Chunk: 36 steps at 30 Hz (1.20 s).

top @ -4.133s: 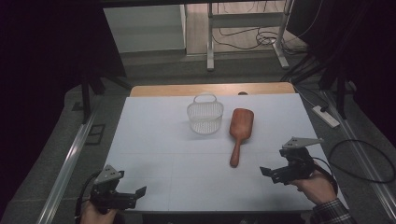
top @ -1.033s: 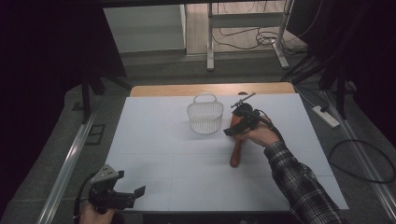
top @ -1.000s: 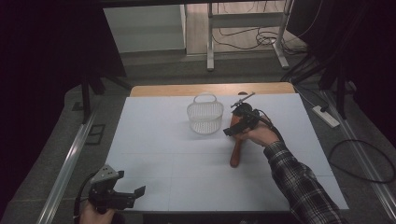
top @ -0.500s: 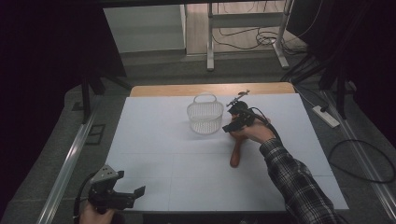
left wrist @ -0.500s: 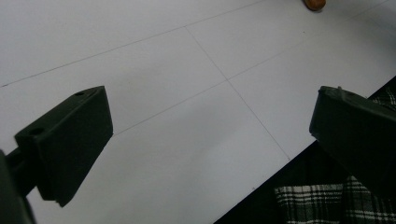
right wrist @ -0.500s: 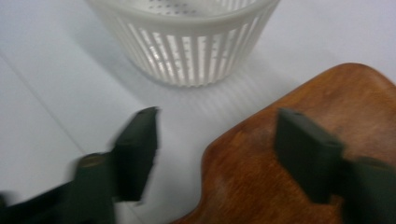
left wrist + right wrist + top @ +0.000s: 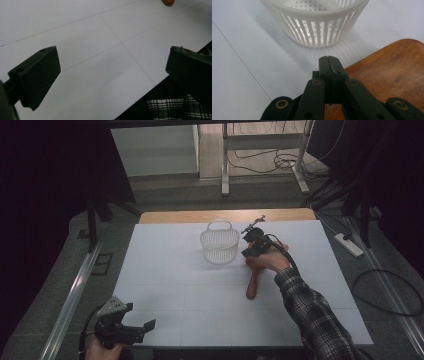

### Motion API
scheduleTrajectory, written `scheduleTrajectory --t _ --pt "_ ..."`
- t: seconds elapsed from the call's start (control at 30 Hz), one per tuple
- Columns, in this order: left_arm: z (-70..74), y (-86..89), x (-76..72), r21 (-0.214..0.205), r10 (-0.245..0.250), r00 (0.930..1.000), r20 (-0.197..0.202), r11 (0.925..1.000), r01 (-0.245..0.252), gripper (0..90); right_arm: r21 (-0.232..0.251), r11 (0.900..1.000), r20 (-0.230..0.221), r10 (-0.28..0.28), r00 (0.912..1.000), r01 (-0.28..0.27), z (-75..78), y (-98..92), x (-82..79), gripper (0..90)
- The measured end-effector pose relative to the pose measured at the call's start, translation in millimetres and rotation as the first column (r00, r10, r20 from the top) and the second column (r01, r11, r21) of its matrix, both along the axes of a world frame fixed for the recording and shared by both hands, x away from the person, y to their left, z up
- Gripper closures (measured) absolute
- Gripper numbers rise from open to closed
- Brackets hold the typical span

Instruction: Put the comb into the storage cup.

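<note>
A white slotted basket stands upright on the white table. Just to its right lies a brown wooden scoop, its head under the person's right hand. My right gripper hovers over the scoop's head, pointing toward the basket. Its jaws have just been closing and now meet at the tip with nothing seen between them. My left gripper rests at the near left table edge. It stands open, its fingers wide apart over bare table.
A plaid sleeve reaches diagonally from the near right edge to the scoop. The scoop's handle tip shows at the top of the left gripper view. A wooden strip borders the table's far edge. Cables and stands lie on the floor beyond.
The right gripper's jaws have come together. The right hand has shifted slightly left toward the basket. The left gripper has stayed put.
</note>
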<state>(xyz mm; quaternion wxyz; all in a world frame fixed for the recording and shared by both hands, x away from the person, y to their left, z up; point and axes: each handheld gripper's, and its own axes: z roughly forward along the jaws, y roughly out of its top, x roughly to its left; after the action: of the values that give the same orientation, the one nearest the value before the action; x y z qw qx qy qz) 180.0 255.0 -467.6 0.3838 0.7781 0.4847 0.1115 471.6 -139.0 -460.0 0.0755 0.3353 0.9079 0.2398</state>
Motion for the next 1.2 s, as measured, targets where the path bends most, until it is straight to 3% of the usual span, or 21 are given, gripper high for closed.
scheduleTrajectory --t 0.47,0.63,1.2 --pt "-0.3 0.4 0.1 -0.003 0.001 1.0 -0.001 1.0 -0.001 0.6 -0.07 0.9975 -0.013 -0.008 0.9999 0.008 -23.8 14.7 9.1 89.4" --pt "-0.3 0.4 -0.1 -0.003 0.001 1.0 -0.001 1.0 -0.001 0.5 -0.072 0.9974 -0.023 -0.015 0.9996 0.013 -28.5 16.2 10.9 89.5" --pt "-0.4 0.3 -1.3 0.006 0.001 1.0 -0.004 1.0 -0.001 0.6 -0.086 0.9962 -0.046 -0.017 0.9988 0.013 -26.2 4.4 4.6 89.5"
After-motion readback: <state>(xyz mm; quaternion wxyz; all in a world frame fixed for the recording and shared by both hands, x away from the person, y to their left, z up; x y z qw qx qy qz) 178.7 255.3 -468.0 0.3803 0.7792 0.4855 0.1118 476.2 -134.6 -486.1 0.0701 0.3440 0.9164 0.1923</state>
